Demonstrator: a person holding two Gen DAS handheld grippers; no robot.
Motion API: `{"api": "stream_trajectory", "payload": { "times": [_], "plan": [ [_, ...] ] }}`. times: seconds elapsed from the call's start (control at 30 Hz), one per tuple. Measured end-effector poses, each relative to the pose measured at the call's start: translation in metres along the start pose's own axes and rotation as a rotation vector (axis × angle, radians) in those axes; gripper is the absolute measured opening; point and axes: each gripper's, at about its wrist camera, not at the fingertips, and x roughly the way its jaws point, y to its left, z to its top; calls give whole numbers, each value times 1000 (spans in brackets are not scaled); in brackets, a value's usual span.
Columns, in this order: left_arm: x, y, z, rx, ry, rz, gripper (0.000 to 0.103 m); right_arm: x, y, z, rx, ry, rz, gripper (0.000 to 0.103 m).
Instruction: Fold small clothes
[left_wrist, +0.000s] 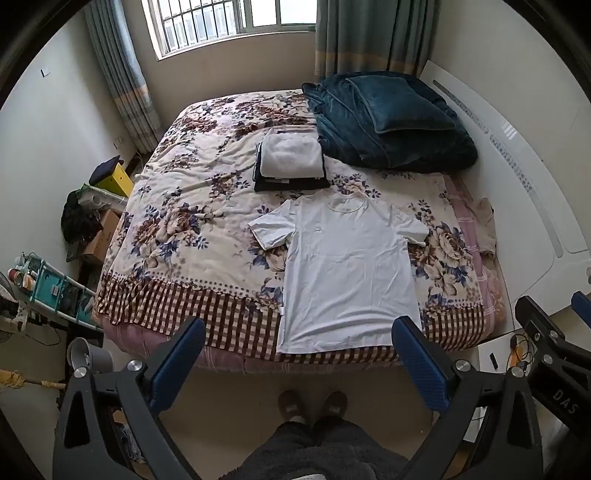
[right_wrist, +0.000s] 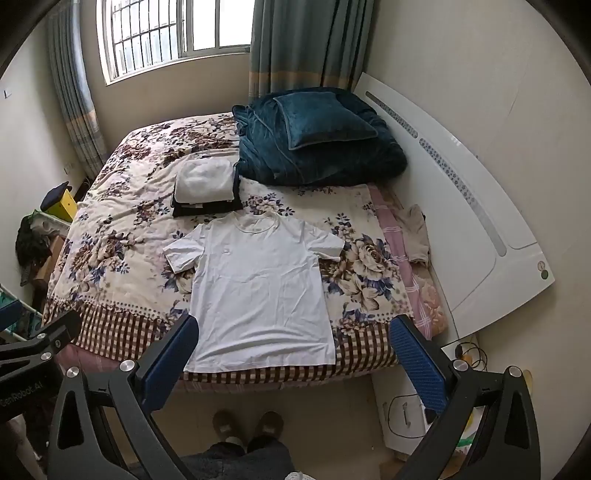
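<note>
Both grippers, left and right, hang released and empty over the flat-spread white T-shirt, stack at 11 o'clock, ready for folding

We see a white short-sleeved cotton T-shirt spread flat and unfolded on the floral bedspread, its round collar toward the far side and its hem lying over the checked border at the bed's near edge. Both sleeves are out to the sides — the one on our left has its cuff turned slightly under. The fabric shows light wrinkles. Just beyond the collar we find a small stack of folded clothes — a white folded piece on top, dark pieces beneath — resting square on the bedspread, near the T-shirt but not touching it.
</note>
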Motion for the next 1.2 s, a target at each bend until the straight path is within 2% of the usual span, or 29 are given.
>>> {"api": "stream_trajectory", "payload": {
  "times": [1.2],
  "plan": [
    [-18, 3, 8, -6, -21, -13, 103, -11, 0, 0, -11, -15, -1, 103]
  ]
}}
